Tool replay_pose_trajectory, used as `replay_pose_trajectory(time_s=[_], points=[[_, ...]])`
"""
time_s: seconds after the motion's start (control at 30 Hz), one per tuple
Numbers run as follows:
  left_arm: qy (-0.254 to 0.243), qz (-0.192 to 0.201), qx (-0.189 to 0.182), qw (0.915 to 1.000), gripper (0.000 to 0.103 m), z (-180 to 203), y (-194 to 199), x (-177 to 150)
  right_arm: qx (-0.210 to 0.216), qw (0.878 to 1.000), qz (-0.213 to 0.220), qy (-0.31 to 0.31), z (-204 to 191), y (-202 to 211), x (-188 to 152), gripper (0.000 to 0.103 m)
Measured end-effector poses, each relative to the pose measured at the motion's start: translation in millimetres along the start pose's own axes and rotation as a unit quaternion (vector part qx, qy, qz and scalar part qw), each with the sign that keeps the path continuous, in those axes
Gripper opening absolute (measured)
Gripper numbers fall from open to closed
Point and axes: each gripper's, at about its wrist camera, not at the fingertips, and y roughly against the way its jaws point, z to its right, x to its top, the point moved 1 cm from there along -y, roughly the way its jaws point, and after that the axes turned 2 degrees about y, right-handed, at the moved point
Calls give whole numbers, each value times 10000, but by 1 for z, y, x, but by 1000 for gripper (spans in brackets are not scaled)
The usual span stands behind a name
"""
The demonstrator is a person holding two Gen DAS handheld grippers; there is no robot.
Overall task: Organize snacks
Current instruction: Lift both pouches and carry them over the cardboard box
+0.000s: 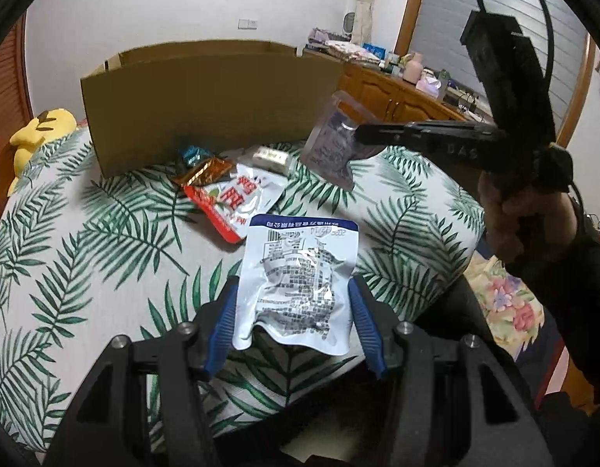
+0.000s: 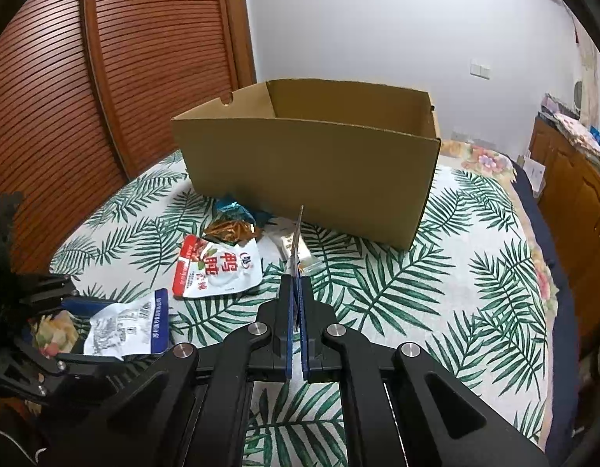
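With 2 packets lifted short of the cardboard box [image 2: 307, 163], the left gripper [image 1: 292, 311] is grasping a white pouch [image 1: 296, 284] and the right gripper [image 2: 298, 303] is clenching a thin sachet [image 1: 335, 148], each needing carrying over its rim.

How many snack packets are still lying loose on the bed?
4: teal packet, brown packet, red-and-white packet, pale bar, all before the box. More may hide underneath.
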Motion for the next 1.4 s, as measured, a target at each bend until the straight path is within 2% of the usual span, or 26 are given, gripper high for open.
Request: replay_pose_trajectory(time_s=[0.27,0.9,1.17,1.4], points=[[41,381,1,9993,54,0,19,27,-61,9997,180,146,-3,16,19,0],[128,1279,465,9906,54,-33,46,132,-265,9955,767,481,4,48,100,0],[129,1413,630,9879,54,-48,39,172,-322,9940,878,576,13,39,133,0],[146,1345,781,9877,54,-68,13,199,-354,9940,841,601,21,11,151,0]])
